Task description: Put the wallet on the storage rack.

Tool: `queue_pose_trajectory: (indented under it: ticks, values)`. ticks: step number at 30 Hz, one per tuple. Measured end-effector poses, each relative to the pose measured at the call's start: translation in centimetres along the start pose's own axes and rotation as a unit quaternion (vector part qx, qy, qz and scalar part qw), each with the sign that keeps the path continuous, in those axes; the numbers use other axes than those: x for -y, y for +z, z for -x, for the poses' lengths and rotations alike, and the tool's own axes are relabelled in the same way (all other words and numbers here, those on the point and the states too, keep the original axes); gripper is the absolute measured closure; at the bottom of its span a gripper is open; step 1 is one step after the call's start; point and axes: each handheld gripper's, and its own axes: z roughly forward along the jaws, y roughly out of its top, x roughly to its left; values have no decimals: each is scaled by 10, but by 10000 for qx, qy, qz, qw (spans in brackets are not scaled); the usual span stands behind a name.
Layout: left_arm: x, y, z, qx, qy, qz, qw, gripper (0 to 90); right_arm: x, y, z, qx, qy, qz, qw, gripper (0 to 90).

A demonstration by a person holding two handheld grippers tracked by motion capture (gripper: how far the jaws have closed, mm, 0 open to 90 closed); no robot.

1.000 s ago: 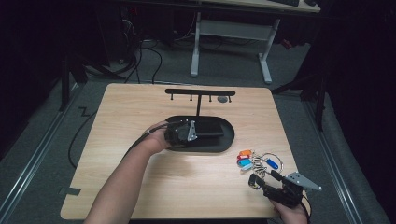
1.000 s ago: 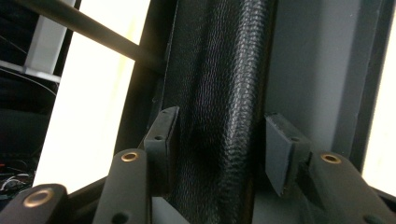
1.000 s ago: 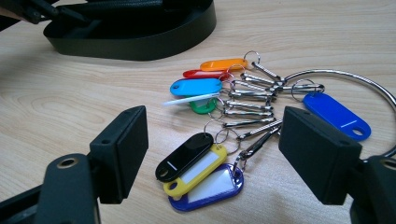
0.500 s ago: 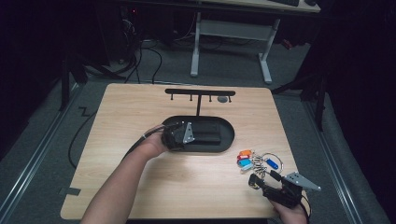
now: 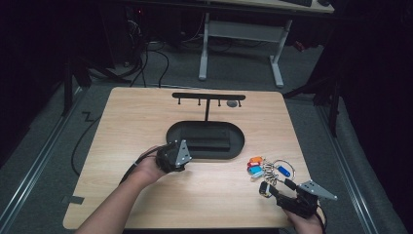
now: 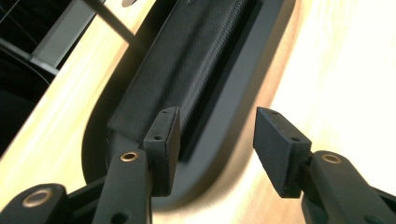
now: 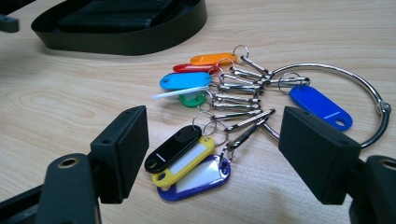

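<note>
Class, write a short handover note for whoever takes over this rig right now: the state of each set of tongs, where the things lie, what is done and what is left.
Left tongs: open, empty, at the near-left rim of the black stand base.
Right tongs: open, empty, low over the key tags at the table's near right.
Ring with the tags lies flat on the table, right of the base.
Done: nothing gripped or hung on the hook bar.
Left: probably grip the ring and hang it.

Black claws [image 7: 212, 154], brass-coloured pivot screws, grey plates
</note>
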Motion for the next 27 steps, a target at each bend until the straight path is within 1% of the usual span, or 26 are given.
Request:
queue_pose_trajectory:
  ticks: [2, 3, 6, 11, 13, 16, 17, 19, 20, 23, 25, 26, 27]
  values:
    - [10, -5, 4, 4, -195, 54, 9998, 517, 0, 0, 0, 18, 19, -10, 10000, 248]
    - [13, -7, 6, -15, -213, 77, 9997, 518, 0, 0, 0, 25, 37, -17, 10000, 248]
    - [26, -14, 11, -25, -415, 147, 9990, 520, 1, 0, 0, 36, 34, -17, 10000, 249]
    - [44, -25, 19, -25, -760, 234, 9968, 519, 1, 1, 0, 56, 43, -40, 10000, 248]
    - [49, -31, 23, -35, -929, 284, 9953, 511, 1, 1, 0, 59, 22, -28, 10000, 249]
    - [57, -41, 29, 1, -1243, 408, 9914, 504, 1, 0, 0, 62, 8, -24, 10000, 250]
    - [60, -45, 33, 40, -1381, 441, 9894, 501, 1, 0, 0, 61, 4, -22, 10000, 251]
    - [63, -51, 38, 73, -1544, 470, 9869, 493, 1, -1, 0, 68, -16, -17, 10000, 250]
    - [66, -57, 42, 131, -1732, 494, 9836, 493, 0, -1, 0, 68, 0, -25, 10000, 251]
    - [71, -71, 53, 174, -1951, 471, 9795, 476, 0, -2, 0, 59, -37, -13, 10000, 251]
    - [80, -79, 66, 113, -2112, 594, 9756, 463, 0, -2, 0, 51, -31, -5, 10000, 252]
    - [85, -82, 72, 68, -2168, 604, 9743, 472, 0, -3, 1, 51, -30, -5, 10000, 252]
    - [86, -84, 76, 95, -2178, 502, 9747, 489, -1, -3, 1, 45, -33, -18, 10000, 253]
